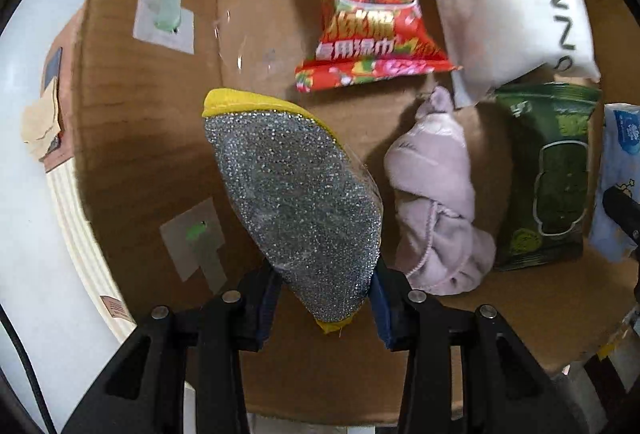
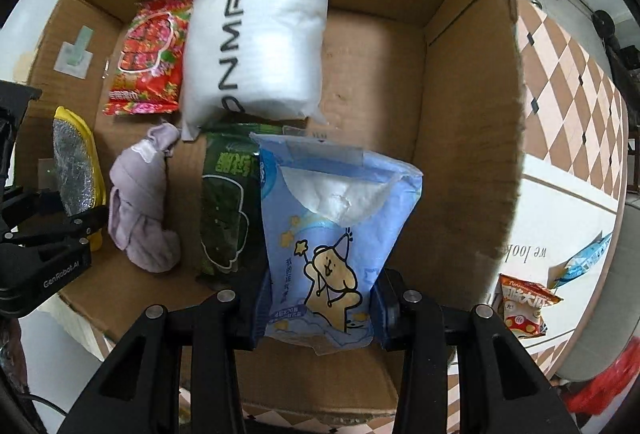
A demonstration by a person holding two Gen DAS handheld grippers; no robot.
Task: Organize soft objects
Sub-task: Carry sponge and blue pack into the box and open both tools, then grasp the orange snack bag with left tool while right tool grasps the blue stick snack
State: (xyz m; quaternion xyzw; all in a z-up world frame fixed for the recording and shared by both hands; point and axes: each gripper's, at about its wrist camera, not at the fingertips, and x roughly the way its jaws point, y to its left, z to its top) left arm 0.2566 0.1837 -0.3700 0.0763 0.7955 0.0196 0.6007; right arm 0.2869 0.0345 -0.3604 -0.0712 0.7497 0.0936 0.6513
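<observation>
Left gripper point(image 1: 326, 300) clamps the scouring pad point(image 1: 296, 209); only right view shows right gripper point(image 2: 318, 308) clamping the blue tissue pack point(image 2: 332, 234).

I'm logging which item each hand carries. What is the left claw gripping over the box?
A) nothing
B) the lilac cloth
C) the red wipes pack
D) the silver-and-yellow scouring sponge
D: the left claw is clamped on the scouring sponge; the lilac cloth lies in the box.
</observation>
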